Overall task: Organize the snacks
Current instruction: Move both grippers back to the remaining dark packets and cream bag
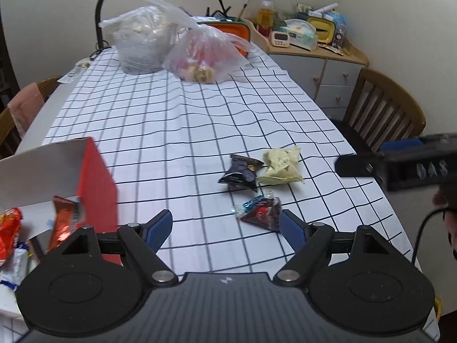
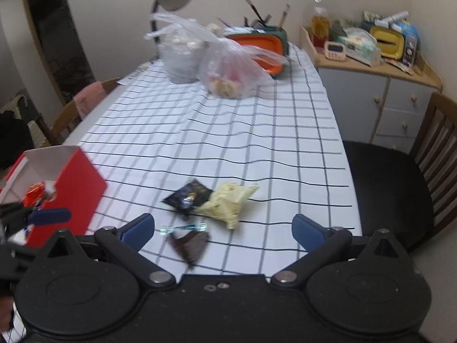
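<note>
Three loose snack packets on checked cloth: dark (image 1: 241,173), pale yellow (image 1: 282,166) touching; dark-red (image 1: 261,211) nearer. Red box (image 1: 97,183) holds others.

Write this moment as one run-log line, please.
left gripper: open, empty | right gripper: open, empty | three snack packets loose on checked tablecloth | red box: holds snacks

We see a desk (image 1: 40,108) covered by a white cloth (image 1: 171,131) with a black grid. At its near left stands an open red box (image 1: 97,183). Toward the near right lie three snack packets close together: a dark packet (image 1: 240,173) touching a pale yellow packet (image 1: 282,165), and a dark red packet (image 1: 262,211) just in front of them. At the far end sit two clear plastic bags (image 1: 200,54), a lamp (image 1: 114,3) and an orange container (image 1: 231,28).
</note>
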Available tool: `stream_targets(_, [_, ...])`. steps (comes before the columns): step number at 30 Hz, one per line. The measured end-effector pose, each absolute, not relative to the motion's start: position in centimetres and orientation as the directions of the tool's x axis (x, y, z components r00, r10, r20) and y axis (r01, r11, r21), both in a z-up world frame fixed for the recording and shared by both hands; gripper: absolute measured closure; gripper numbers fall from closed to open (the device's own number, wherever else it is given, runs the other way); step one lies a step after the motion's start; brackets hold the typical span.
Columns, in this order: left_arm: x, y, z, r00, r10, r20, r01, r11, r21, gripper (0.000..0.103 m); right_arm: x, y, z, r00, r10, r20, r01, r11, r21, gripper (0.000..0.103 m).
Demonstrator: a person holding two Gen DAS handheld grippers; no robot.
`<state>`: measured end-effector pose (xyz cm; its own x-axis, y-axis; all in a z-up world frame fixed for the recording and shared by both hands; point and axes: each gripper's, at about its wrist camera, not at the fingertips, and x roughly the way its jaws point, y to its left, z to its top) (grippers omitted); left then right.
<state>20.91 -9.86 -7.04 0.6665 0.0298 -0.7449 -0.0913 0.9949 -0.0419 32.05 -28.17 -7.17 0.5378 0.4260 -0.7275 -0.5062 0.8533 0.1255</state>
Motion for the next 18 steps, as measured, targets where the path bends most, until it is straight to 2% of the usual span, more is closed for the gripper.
stream_targets(12, [25.4,-13.2,-10.6,0.631,0.029,-0.775,-0.072,0.997,-0.021,0.021,37.9,-26.0,-11.2,0.455,0.380,-0.805,-0.514,0.851,0.111,0.001])
stream_targets(18, [27.0,-13.8,-12.1,0.608,0.000,-0.794,-0.062,0.997,-0.048,0.021,39.9,-23.8,-13.0,0.421,0.363,-0.831,-0.533,0.841,0.098,0.002])
